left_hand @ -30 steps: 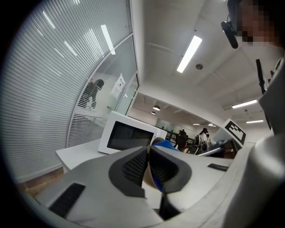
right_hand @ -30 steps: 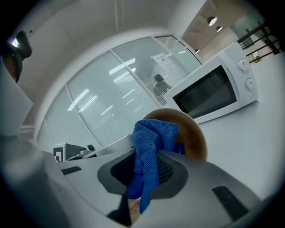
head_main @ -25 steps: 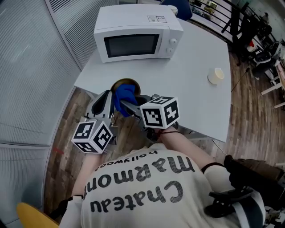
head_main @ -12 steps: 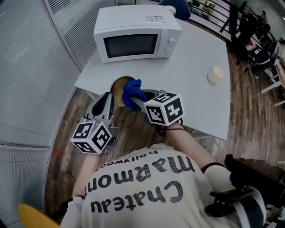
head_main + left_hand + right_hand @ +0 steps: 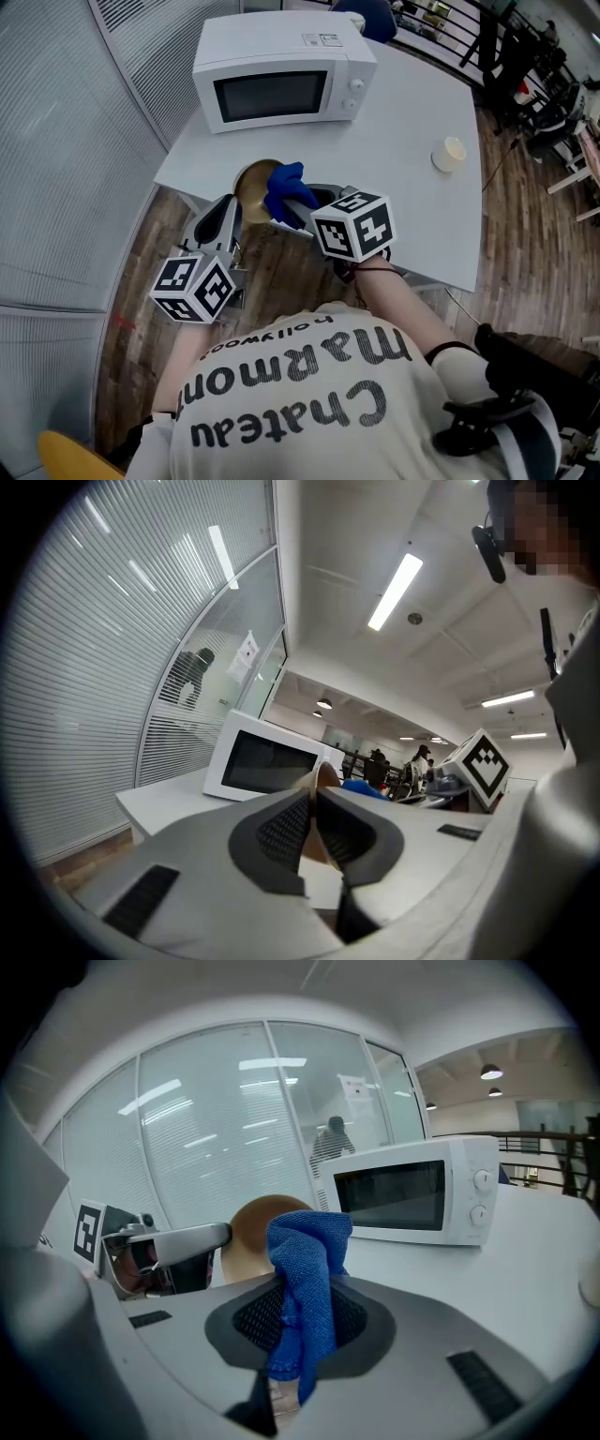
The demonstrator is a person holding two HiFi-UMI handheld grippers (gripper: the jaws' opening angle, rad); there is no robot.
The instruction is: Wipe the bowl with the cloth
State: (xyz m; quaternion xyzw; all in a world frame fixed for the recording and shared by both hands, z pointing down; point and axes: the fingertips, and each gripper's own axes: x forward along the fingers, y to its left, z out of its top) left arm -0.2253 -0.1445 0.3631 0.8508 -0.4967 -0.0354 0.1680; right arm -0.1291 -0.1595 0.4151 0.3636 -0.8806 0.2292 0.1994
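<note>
The left gripper [image 5: 313,808] is gripping the rim of the brown bowl [image 5: 251,185] with its jaws almost closed, left of the centre in the head view. The right gripper [image 5: 300,1318] is clamping the blue cloth [image 5: 286,190] just at the bowl's right side, below the white microwave [image 5: 281,80].

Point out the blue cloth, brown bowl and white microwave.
blue knitted cloth [image 5: 307,1246], right gripper view, bunched upper part.
round brown bowl [image 5: 250,187], head view, inner face.
white microwave oven [image 5: 272,97], head view, door window.
</note>
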